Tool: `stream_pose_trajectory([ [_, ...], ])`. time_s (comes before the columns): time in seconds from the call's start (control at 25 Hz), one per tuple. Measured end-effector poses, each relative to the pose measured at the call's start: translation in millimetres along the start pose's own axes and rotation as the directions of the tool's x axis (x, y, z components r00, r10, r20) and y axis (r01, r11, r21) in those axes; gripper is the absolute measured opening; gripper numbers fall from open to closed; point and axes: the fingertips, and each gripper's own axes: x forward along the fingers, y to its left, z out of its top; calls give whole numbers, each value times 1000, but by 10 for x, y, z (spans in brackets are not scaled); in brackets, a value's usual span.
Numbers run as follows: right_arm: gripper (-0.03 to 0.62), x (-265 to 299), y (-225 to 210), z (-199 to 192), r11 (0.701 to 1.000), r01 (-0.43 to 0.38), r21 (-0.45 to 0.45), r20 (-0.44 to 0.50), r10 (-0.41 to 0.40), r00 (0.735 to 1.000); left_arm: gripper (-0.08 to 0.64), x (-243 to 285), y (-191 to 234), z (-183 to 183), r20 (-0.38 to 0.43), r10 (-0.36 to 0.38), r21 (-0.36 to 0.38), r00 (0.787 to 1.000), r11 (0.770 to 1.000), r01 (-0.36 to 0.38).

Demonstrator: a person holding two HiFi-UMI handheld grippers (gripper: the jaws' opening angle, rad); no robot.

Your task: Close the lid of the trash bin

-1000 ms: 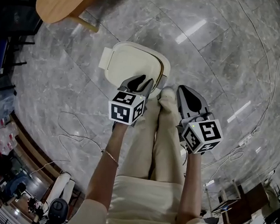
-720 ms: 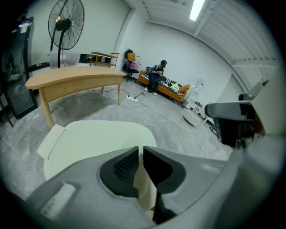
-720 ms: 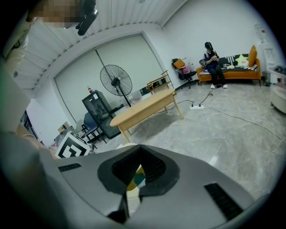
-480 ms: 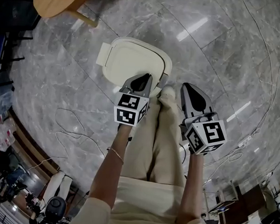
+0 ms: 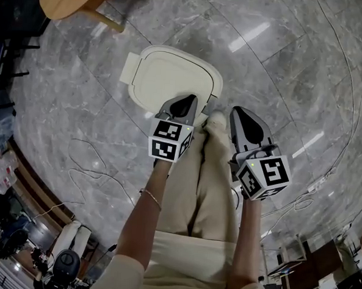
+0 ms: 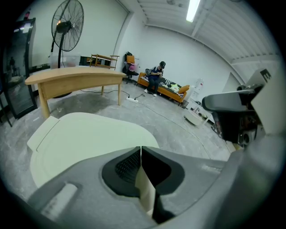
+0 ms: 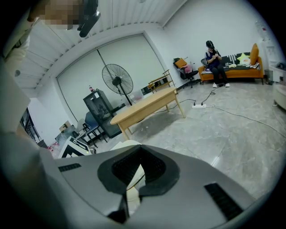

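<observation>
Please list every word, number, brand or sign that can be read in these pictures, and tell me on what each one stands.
No text can be read in any view.
The left cube and right cube: black-and-white square patterns only, no letters or digits.
The lid: plain, no label visible.
Far things in the room: too small to show any print.

Left gripper [image 5: 185, 102] jaws newly together
</observation>
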Motion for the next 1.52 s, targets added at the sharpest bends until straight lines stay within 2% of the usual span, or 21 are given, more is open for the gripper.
stream_pose_trajectory([
  [0.2, 5, -4, -85, -5, 1000, 11, 15, 13, -11, 1000, 25, 41, 9, -43, 1, 5, 2, 1000, 1000, -5],
  [0.52, 5, 14, -109, -2, 1000, 7, 6, 16, -7, 1000, 23, 55, 19, -42, 3, 22, 55, 1000, 998, -22],
  [0.88, 5, -14, -160, -16, 1000, 8, 0, 15, -8, 1000, 23, 105, 27, -78, -4, 36, 43, 999, 998, -36],
  [1.24, 5, -72, -136, 99, 1000, 9, -17, 11, -9, 1000, 23, 80, 37, -112, -32, 51, -28, 998, 998, -52],
  [1.36, 5, -107, -117, 173, 999, 6, -31, 8, -6, 1000, 23, 12, 17, -91, -21, 55, -65, 998, 996, -56],
  [1.52, 5, -204, -101, 345, 999, 12, -35, 23, -11, 1000, 23, -127, -62, 47, 0, 59, -74, 998, 996, -58],
])
